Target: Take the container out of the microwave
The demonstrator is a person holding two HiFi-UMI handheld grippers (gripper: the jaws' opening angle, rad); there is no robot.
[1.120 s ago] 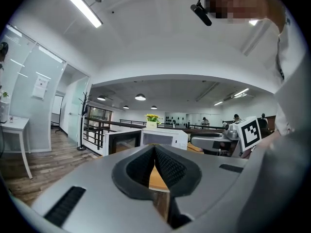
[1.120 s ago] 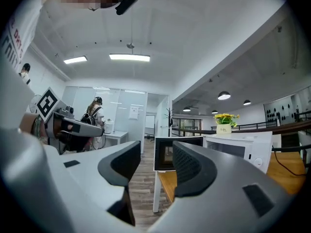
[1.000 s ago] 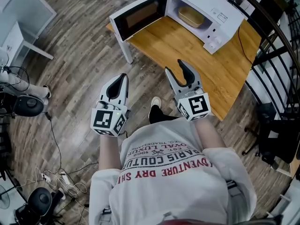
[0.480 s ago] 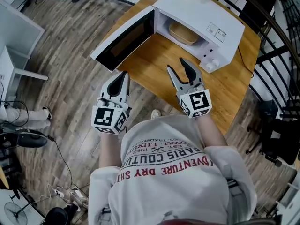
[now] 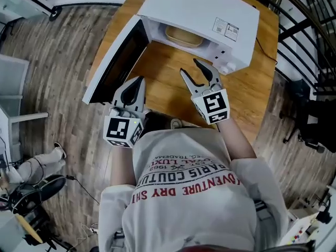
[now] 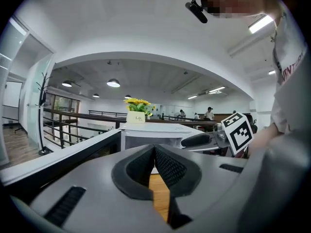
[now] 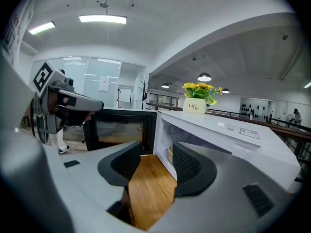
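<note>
The white microwave [image 5: 202, 7] stands on a wooden table [image 5: 254, 91] with its door [image 5: 116, 62] swung open to the left. A tan, shallow container [image 5: 184, 35] lies inside the cavity; in the right gripper view only a sliver of the container [image 7: 169, 154] shows past the frame. My right gripper [image 5: 192, 70] is open over the tabletop just in front of the cavity, with nothing between its fingers [image 7: 156, 153]. My left gripper [image 5: 137, 83] hangs by the door's lower edge, with its jaws pressed together and empty [image 6: 154, 150].
A small planter with yellow flowers [image 7: 196, 100] sits on top of the microwave. Black railings [image 5: 307, 41] run along the right. Wooden floor [image 5: 63, 41] lies to the left, with cables and a stool base [image 5: 37, 190] at lower left.
The person has stepped up to the table, so the microwave lies much closer. Both grippers have advanced toward it, the right one now over the tabletop before the cavity. Jaw states are unchanged.
</note>
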